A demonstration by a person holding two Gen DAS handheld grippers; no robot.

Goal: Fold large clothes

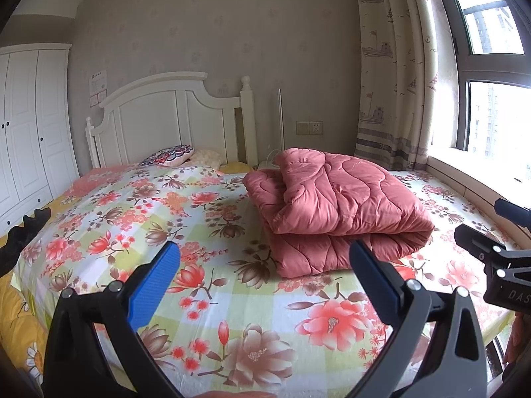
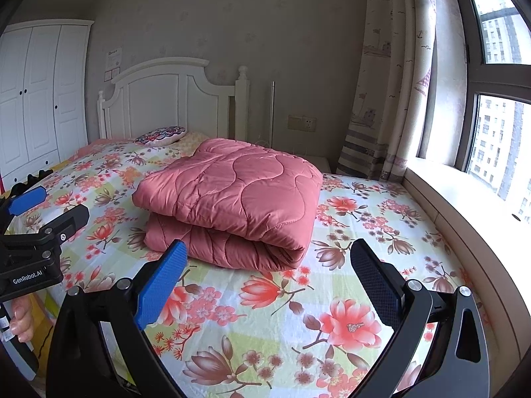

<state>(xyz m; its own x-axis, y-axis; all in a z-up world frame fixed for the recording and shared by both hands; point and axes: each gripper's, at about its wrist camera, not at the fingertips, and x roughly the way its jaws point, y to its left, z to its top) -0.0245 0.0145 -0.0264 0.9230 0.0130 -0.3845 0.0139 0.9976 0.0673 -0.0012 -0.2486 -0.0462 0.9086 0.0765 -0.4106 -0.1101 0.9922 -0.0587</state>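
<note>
A pink quilted comforter [image 2: 232, 199] lies folded into a thick bundle on the bed [image 2: 358, 325], toward the headboard [image 2: 172, 99] end and nearer the window-side edge than the wardrobe-side edge. Both hand-held grippers hover over the foot end of the floral sheet, short of the bundle and touching nothing. The right hand-held gripper [image 2: 268, 258] has its jaws spread wide and empty, with the comforter's rounded fold just ahead of its blue fingertip [image 2: 166, 278]. The left hand-held gripper [image 1: 265, 258] is likewise spread apart and empty; from it the comforter [image 1: 332, 205] sits ahead and toward its right finger. The left wrist view alone shows a dark garment [image 1: 20, 235] at the wardrobe-side edge of the bed and the right tool's black body at the frame's right. The right wrist view alone shows a person's fingers [image 2: 21, 318] wrapped on the left tool's handle, and more of the windowsill [image 2: 464, 199] beside the bed. A patterned pillow [image 2: 159, 136] rests by the headboard.
</note>
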